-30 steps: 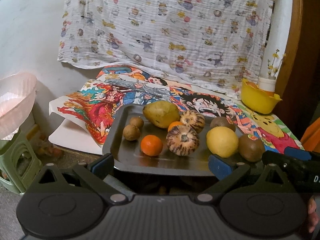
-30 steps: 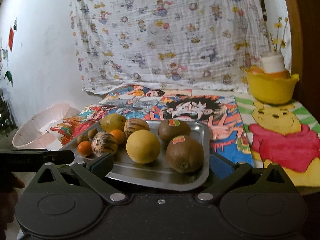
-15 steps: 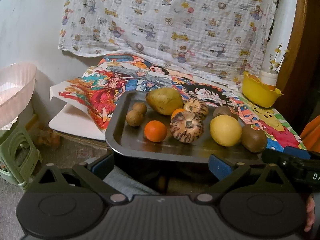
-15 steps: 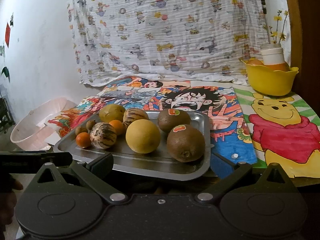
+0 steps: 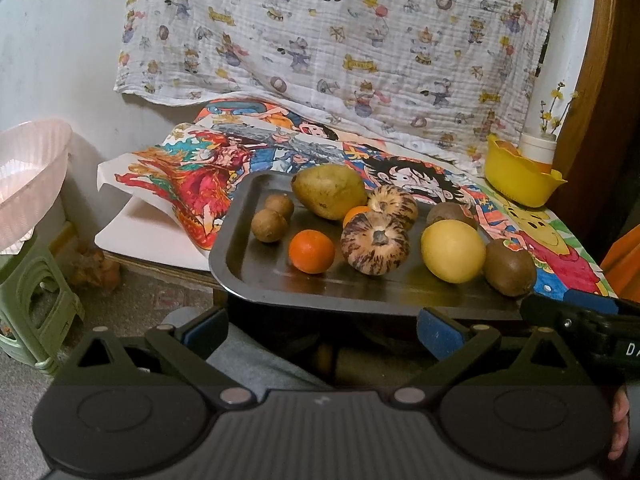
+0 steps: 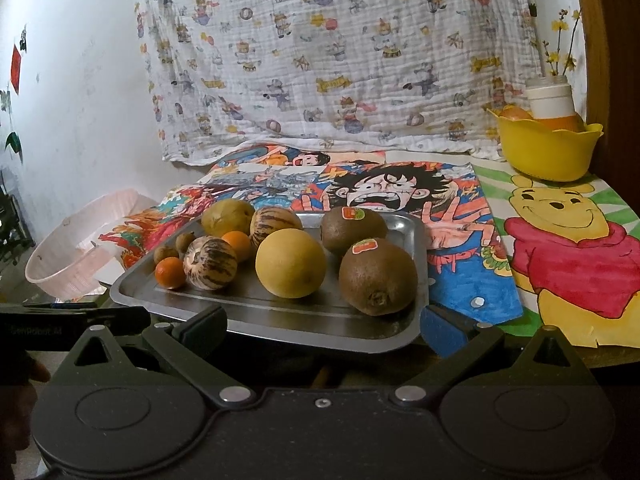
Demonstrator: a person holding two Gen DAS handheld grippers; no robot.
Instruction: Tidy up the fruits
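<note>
My left hand-held gripper (image 5: pixel 322 330) is matte black with blue finger pads (image 5: pixel 438 330), silver pivot screws and a ribbed grey body; my right hand-held gripper (image 6: pixel 322 326) matches.

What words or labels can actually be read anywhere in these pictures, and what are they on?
"DA", cut off by the frame edge: on the right gripper, seen from the left camera.
Faint grey lettering on the left gripper: too blurred to read.
Red and green stickers on the two kiwis: too small to read.

The tray (image 5: pixel 236 256) is grey. On it sit orange tangerines (image 5: pixel 311 251), a yellow lemon (image 5: pixel 452 250), brown kiwis (image 6: pixel 377 276) and striped melons (image 5: pixel 375 243). The far bowl (image 6: pixel 548 148) is yellow.
</note>
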